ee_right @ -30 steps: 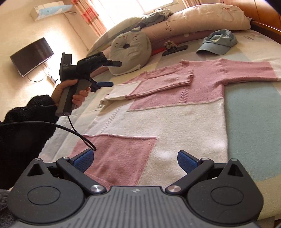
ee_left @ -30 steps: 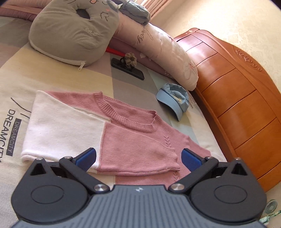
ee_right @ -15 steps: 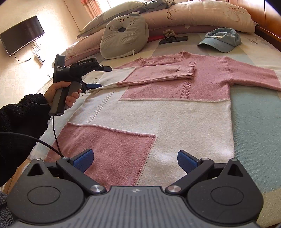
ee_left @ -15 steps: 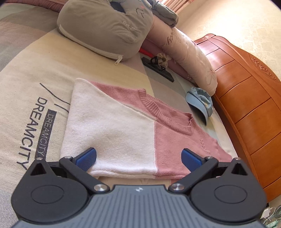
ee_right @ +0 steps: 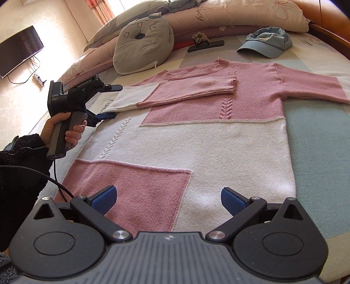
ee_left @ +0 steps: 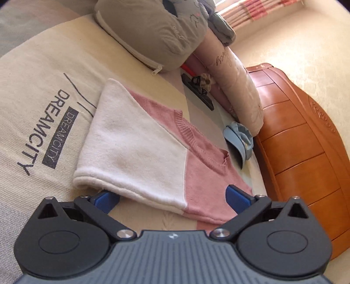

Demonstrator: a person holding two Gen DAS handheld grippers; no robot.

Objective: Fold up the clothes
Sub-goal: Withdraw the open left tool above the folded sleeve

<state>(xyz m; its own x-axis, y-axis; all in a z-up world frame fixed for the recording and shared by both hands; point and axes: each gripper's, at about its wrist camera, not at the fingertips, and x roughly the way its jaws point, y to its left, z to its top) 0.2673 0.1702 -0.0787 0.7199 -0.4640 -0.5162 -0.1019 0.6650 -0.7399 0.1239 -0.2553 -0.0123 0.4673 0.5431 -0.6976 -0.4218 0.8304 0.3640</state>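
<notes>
On the bed, pink-white sweater (ee_right: 196, 135), one sleeve folded; both hand-held grippers gape empty.

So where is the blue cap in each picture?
Left wrist view: the blue cap lies right of centre, past the sweater's neckline, next to the wooden bed frame.
Right wrist view: the cap is at the upper right, beyond the sweater's collar, before the long pink pillow.
Shared landmark: the grey cat cushion shows in both.
</notes>
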